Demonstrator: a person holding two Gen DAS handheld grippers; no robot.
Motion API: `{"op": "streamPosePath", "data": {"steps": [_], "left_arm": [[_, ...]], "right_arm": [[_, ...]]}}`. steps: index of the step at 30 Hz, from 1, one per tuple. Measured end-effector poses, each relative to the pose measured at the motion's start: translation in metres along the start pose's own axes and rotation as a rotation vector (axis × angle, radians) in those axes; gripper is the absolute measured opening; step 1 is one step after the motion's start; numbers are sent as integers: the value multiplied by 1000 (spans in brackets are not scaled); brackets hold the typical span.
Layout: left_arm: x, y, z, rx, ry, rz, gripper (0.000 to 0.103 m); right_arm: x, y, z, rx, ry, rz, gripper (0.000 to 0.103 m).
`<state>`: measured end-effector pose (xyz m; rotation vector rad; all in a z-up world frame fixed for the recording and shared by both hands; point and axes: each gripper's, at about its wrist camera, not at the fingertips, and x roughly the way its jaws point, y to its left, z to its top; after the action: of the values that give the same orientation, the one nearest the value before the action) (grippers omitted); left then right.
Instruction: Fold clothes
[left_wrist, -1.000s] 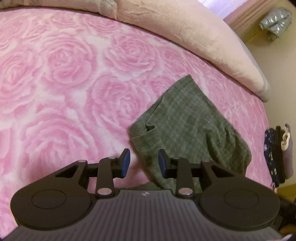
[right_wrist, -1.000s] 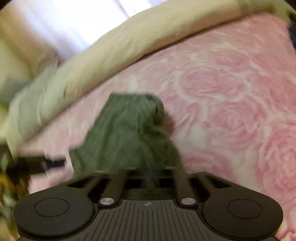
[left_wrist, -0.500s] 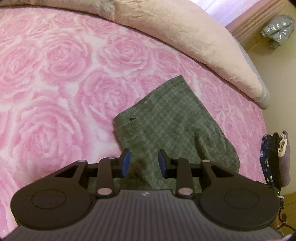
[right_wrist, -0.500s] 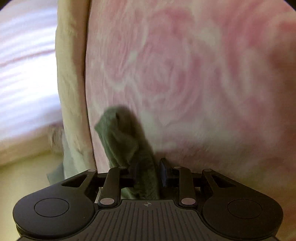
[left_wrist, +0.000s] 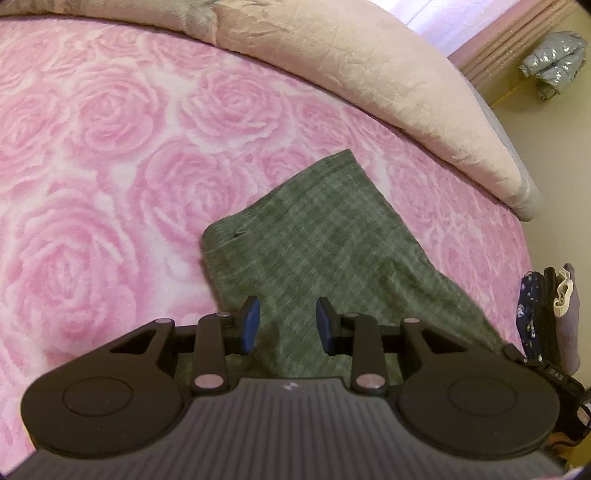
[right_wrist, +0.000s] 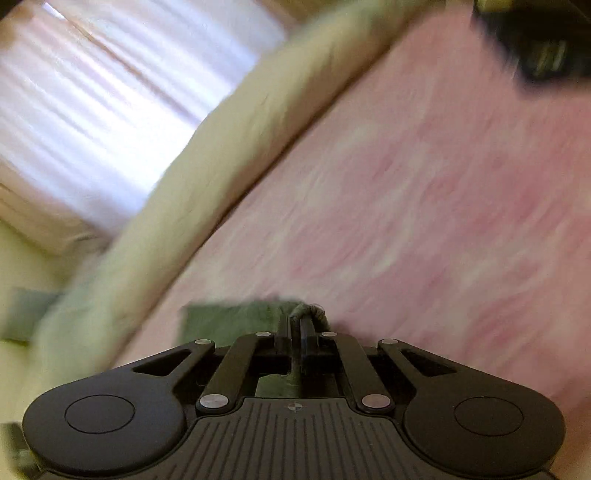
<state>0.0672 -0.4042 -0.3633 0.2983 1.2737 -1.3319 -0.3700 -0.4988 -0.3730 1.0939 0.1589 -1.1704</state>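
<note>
Change since one second ago: the right gripper (right_wrist: 298, 334) was wide around the cloth and has now closed on it; its view has swung and is blurred. In the left view more of the green garment (left_wrist: 325, 236) now lies flat.
Garment place: a green checked piece of clothing, spread on the pink rose blanket (left_wrist: 110, 155), near the beige quilt (left_wrist: 369, 74) at the far edge of the bed.
Right claw: pressed together on a bunched edge of the green cloth, which comes out above the fingertips. I think this pinch is for lifting one side over the other.
Left claw: the left gripper (left_wrist: 288, 325) is partly open, its blue pads (left_wrist: 250, 324) apart, with nothing between them. It hovers above the near part of the garment, probably ready to hold that side down.
Step, as I judge: the start of a fold; the cloth is still mostly one flat layer.
</note>
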Motion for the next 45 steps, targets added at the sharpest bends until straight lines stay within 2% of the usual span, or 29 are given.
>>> {"op": "streamPosePath", "data": {"steps": [2,3,4,5,6,7,9,14,15,16,18,21,23,25,27,29,32,37,38,39,40,41,42,43,45], "left_arm": [[5,-4,1,7,3,4,27],[8,-6,0,12,6,5,27],[9,-8,1,18,7,3,27],[9,-9,1,24,8,1,27],[10,-11,2,34,7,0,27],[10,-11,3,41,6,4,27],[12,-10,6,39,7,14,27],[14,-10,10,34,2,26,27],[15,-10,10,40,1,28,27],[16,-11,12,49,1,33,27],[18,-11,15,68,2,42,27],[22,-12,26,103,-10,67,28],[27,-13,39,122,-19,82,29],[38,-17,55,159,-21,83,33],[50,-21,71,197,-23,82,37],[68,-30,93,251,-22,65,40],[95,-46,118,318,-10,40,44],[143,-68,146,401,45,-3,45],[152,-71,149,419,59,-7,42],[162,-75,152,438,73,-10,34],[169,-79,152,461,87,-14,25],[173,-83,149,499,103,-21,3],[178,-86,147,537,117,-28,1],[177,-88,148,546,100,-41,1],[175,-92,150,564,64,-66,0]], "right_arm": [[7,-15,0,53,33,-78,4],[14,-23,-1,95,65,-120,10],[13,-34,0,145,67,-112,29],[11,-45,2,195,69,-104,42],[10,-55,3,244,71,-95,61],[7,-59,4,273,61,-57,63],[5,-66,7,309,71,19,63],[38,-60,16,237,165,67,63],[45,-55,15,201,181,44,46],[52,-51,15,166,197,22,2],[52,-43,12,95,201,-42,3],[41,-28,9,41,128,-203,3],[29,-27,11,42,79,-312,19],[32,-29,18,43,87,-277,56],[36,-25,26,20,96,-215,65],[45,-17,35,-33,127,-122,65],[69,-2,43,-130,225,-40,64],[103,8,43,-210,333,30,64],[108,8,42,-218,348,37,64],[112,8,40,-227,363,44,64],[116,8,38,-235,378,52,58],[120,7,37,-245,393,68,39],[124,7,36,-254,409,84,5],[124,7,35,-254,431,89,5],[122,11,32,-315,404,84,5]]}}
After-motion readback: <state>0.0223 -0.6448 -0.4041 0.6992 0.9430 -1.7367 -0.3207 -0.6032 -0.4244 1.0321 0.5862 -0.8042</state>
